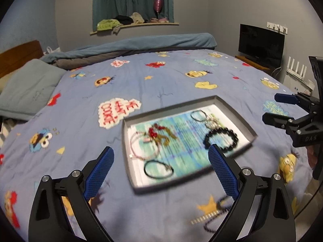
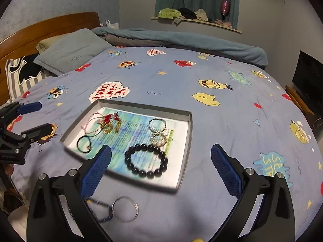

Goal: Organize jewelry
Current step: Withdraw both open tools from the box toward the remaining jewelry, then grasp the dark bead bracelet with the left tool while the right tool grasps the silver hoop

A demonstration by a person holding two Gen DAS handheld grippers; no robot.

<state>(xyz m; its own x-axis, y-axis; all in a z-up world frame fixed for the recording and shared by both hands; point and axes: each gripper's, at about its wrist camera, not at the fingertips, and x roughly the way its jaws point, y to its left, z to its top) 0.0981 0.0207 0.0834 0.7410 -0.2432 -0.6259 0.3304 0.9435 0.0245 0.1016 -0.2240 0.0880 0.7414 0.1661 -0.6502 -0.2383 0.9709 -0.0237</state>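
Bracelets are lying in the grey tray (image 2: 184, 141) on the bed (image 2: 222, 121); you are holding left tongs (image 1: 160, 170) and right tongs (image 2: 161, 168) spread wide, both gripping nothing

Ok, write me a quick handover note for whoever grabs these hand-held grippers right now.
Left hand-held gripper: open, empty, above the bed in front of the shallow grey tray.
Right hand-held gripper: open, empty, at the tray's near edge.
In the tray: black beaded bracelet, black cord bracelet, pink cord bracelet, other small pieces.
Left to do: silver bangle and blue beaded bracelet lie on the cartoon-print bedspread, outside the tray.
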